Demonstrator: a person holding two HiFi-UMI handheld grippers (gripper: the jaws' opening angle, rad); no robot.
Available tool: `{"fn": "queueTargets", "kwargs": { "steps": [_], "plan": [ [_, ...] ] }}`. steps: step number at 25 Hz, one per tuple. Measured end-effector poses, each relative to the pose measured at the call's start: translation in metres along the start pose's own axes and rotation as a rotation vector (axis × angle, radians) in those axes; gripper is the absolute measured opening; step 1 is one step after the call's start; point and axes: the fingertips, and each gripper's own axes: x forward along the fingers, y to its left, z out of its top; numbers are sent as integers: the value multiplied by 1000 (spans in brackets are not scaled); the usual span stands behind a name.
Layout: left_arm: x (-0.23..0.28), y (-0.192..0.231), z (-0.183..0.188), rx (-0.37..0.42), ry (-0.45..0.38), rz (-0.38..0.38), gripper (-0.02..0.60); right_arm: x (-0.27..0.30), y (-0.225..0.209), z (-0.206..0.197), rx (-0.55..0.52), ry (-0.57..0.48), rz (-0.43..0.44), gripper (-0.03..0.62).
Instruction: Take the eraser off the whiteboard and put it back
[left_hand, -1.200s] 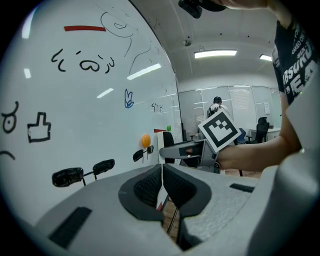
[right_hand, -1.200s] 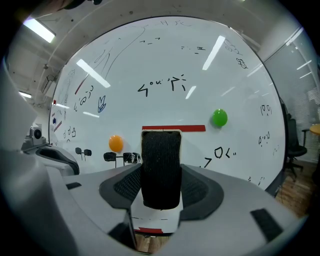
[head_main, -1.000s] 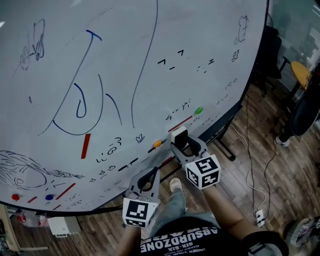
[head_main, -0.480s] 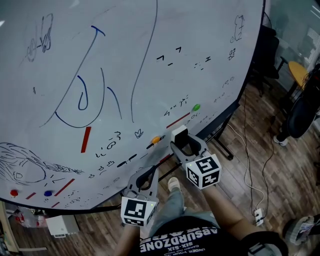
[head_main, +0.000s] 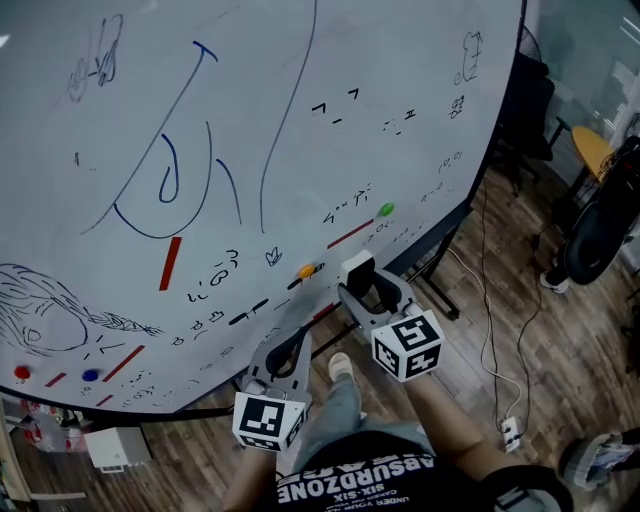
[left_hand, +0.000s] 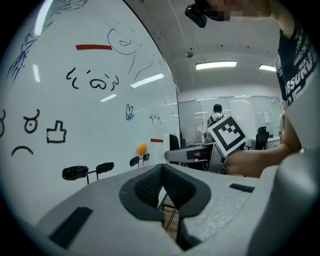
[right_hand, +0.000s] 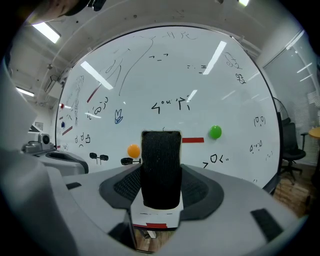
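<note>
Scribbled whiteboard (head_main: 400, 60) with orange magnet (head_main: 306, 270) ahead; right hand-held gripper (right_hand: 161, 186) clamps the eraser (right_hand: 161, 165), left hand-held gripper (left_hand: 162, 171) closed

Wood-plank floor (head_main: 570, 340) spreads right of the right tongs (head_main: 362, 283), a cable (head_main: 488, 300) trailing to a power strip (head_main: 511, 432); black chair (head_main: 528, 105) beyond, ceiling lights (left_hand: 216, 64) above.

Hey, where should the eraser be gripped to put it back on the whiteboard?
Probably across its two long sides, coming from behind, as the right claw holds the eraser now. It is a narrow block, so the pads clamp flat sides and its front is free toward the whiteboard.
</note>
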Motion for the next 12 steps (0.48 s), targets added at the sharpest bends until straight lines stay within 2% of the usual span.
{"fn": "queueTargets", "kwargs": {
  "steps": [12],
  "plan": [
    [-7, -16, 3, -13, -11, -28, 6, -25, 8, 4, 11, -25, 7, 225]
  ]
}}
